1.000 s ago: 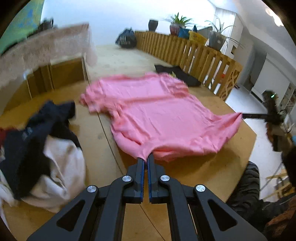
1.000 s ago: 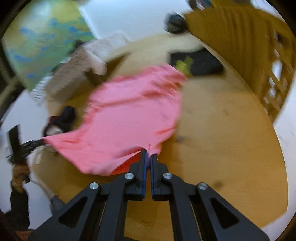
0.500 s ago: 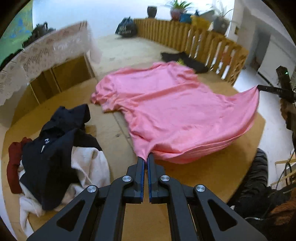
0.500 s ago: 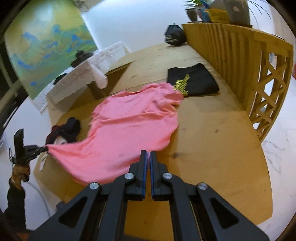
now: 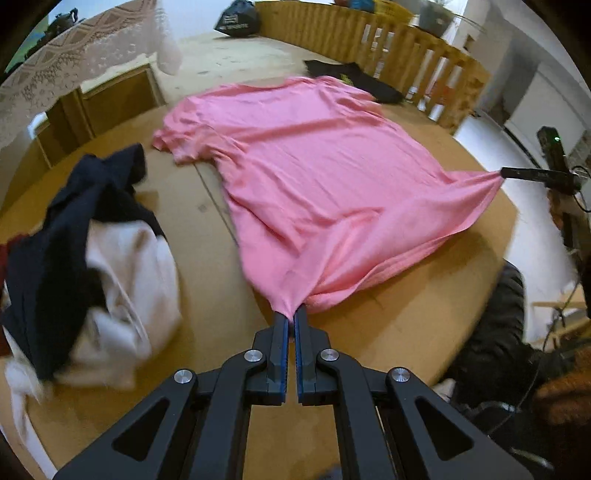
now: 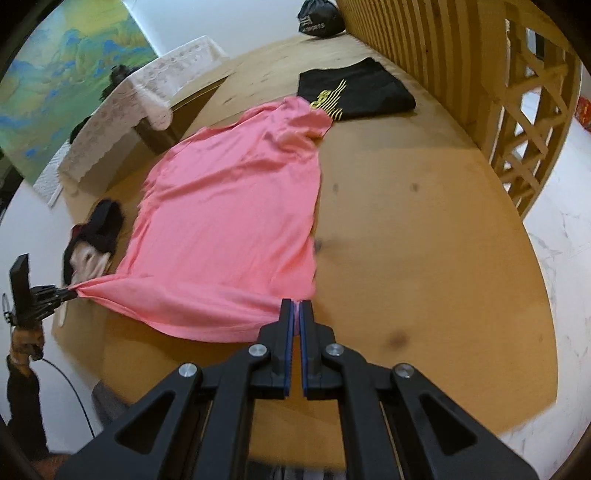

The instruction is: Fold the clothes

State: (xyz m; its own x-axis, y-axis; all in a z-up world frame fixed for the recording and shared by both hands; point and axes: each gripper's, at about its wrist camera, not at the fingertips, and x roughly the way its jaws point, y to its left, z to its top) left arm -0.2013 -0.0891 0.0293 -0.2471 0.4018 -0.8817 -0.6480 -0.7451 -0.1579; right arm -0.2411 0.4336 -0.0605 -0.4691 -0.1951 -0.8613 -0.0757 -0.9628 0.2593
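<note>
The tabletop [image 6: 424,236] is a rounded slab of light wood. A slatted wooden railing [image 6: 443,40] borders its far right side, and a lace-covered cabinet [image 6: 122,110] stands at its far left. A landscape painting [image 6: 55,74] hangs on the white wall behind it. White flooring shows past the tabletop's right edge.

Count of garments on the tabletop:
- One pink T-shirt [image 5: 317,173] — spread flat across the middle, collar end far, hem end near.
- One folded black shirt [image 6: 354,92] with a yellow print, at the far right; the pink sleeve touches it.
- One loose pile of clothes [image 5: 85,258] at the near left, dark blue over white with a trace of red; the number of pieces in it cannot be told.

One black bag [image 6: 321,18] sits at the far end.

Two grippers are in view. The left gripper [image 5: 290,318] has its fingers closed narrow on the near-left hem corner. The right gripper [image 6: 296,308] has its fingers closed narrow on the near-right hem corner. The hem is raised slightly between the two — stretched, with slack folds.
</note>
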